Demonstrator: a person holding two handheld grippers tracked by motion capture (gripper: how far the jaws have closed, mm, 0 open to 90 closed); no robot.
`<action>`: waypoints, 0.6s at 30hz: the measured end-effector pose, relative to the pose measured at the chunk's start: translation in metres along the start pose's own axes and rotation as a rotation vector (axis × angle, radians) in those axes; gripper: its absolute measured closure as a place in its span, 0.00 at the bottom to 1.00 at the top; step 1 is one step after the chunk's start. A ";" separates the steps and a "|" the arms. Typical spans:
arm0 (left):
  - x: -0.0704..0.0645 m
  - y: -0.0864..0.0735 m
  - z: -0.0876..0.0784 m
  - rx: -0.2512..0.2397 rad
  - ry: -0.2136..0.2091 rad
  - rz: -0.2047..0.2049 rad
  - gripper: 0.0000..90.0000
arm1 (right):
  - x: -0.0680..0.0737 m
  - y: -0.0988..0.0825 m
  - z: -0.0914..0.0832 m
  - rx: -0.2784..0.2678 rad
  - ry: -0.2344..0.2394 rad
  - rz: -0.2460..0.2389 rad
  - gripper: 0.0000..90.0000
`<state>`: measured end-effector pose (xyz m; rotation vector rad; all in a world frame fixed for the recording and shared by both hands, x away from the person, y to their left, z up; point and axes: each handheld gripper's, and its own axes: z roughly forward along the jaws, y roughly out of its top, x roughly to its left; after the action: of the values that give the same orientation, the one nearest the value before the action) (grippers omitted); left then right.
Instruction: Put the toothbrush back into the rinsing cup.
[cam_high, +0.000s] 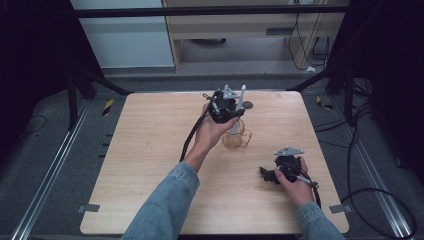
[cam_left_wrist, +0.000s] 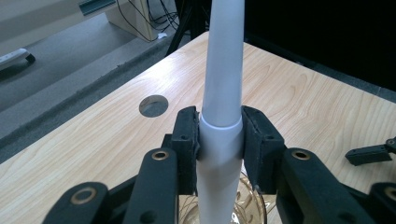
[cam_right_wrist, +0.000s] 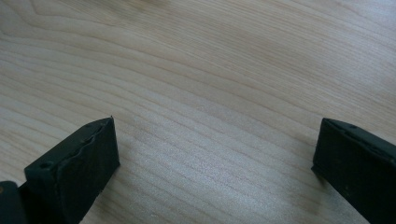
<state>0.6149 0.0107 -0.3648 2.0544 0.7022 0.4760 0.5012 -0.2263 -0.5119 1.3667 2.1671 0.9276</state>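
**White rod held over glass mug, job part done**

At the far middle of the wooden table, the left gripper is clamped on a white rod, its lower end reaching into an amber glass mug that stands upright beside a round hole in the tabletop. Nearer the person, the right gripper rests idle, jaws wide apart over bare wood. Judging by the grip, the rod is in the mug but not yet let go; release remains
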 end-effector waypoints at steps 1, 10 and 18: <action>0.000 -0.001 0.001 0.000 -0.001 -0.005 0.75 | 0.000 0.000 0.000 0.000 0.000 0.000 0.00; 0.004 -0.010 0.006 0.014 -0.003 -0.027 0.75 | 0.000 0.000 0.000 0.001 0.000 0.001 0.00; 0.003 -0.012 0.011 0.021 -0.008 -0.030 0.75 | 0.000 0.000 0.000 0.001 0.000 0.001 0.00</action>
<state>0.6197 0.0112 -0.3810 2.0612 0.7342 0.4446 0.5011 -0.2263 -0.5118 1.3681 2.1677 0.9263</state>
